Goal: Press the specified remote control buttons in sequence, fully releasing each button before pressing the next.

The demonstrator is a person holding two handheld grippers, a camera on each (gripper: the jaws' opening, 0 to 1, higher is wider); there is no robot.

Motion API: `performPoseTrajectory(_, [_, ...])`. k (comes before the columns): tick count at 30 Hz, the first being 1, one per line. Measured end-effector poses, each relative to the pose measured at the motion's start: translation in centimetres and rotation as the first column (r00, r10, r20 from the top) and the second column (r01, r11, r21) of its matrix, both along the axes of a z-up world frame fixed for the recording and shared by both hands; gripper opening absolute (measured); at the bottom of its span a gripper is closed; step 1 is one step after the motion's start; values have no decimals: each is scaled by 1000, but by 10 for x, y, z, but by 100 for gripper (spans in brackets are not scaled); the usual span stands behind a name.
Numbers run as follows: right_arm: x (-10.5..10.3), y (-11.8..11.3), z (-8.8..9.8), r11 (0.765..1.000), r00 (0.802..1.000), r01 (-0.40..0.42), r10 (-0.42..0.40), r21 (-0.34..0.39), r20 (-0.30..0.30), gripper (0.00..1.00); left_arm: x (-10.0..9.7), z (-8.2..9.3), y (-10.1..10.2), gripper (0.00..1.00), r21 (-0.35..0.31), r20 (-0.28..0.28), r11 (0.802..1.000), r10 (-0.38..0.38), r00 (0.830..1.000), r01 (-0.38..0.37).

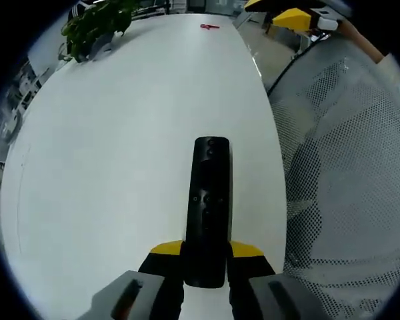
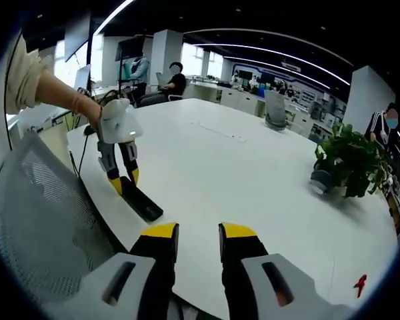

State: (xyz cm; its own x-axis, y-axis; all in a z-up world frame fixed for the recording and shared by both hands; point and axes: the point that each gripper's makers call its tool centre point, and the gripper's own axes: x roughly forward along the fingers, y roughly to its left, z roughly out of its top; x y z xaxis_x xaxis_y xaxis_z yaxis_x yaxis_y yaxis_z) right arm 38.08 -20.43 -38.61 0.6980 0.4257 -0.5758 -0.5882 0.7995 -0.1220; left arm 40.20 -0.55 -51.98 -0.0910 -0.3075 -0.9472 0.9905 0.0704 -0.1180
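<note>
Left gripper (image 1: pixel 205 257), left gripper view, 6 o'clock: yellow-tipped jaws clenched on the near end of a black remote control (image 1: pixel 209 207), which runs from between the jaws up toward 12 o'clock, button face upward, its far end over the white table (image 1: pixel 120 133); whether that end touches the surface cannot be told. Grey mesh chair back (image 1: pixel 347 187), same view, 3 to 5 o'clock, beside the table's edge. Potted plant (image 1: pixel 97 27), 11 o'clock, far end of the table; small red item (image 1: pixel 209 27), 12 o'clock, also far, on the tabletop. Right gripper (image 2: pixel 199 240), right gripper view, 6 o'clock: yellow-tipped jaws released, a narrow gap between them, nothing held, hanging above the table's near edge (image 2: pixel 207 167). Remote control (image 2: pixel 140 202), same view, 9 o'clock of the jaws, gripped at one end by the left gripper (image 2: pixel 123 180), which a person's hand (image 2: pixel 117 120) holds; the free end lies low over the table near its edge. Mesh chair back (image 2: pixel 47 220), 8 o'clock. Potted plant (image 2: pixel 350 160), 3 o'clock, on the table. Small red item (image 2: pixel 361 285), 4 o'clock. Seated people (image 2: pixel 173 83) and office desks, 11 to 12 o'clock, far beyond the table.
</note>
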Motion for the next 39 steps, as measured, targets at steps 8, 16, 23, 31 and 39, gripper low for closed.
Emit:
performPoseTrajectory(8, [0,0,0,1000,1000,-2,2,2,2,24,-12,0,-2,24,-5,-6,1000,4,1000,-4])
performPoseTrajectory(16, [-1,2,1,1000,1000,-13,13,2,3,24,-23,1,-3,24,-12,-17,1000,13,1000,-13])
performPoseTrajectory(23, [-1,3,2,1000,1000,-20,20,2,9,23,-31,0,-4,24,-15,-16,1000,19,1000,-19])
performPoseTrajectory(31, [-3,6,2,999,999,-36,36,-2,13,23,-37,0,-3,24,-24,-12,999,42,999,-42])
performPoseTrajectory(39, [-5,11,-1,998,998,-67,67,-12,-2,22,-44,1,-3,24,-43,-11,997,61,998,-61])
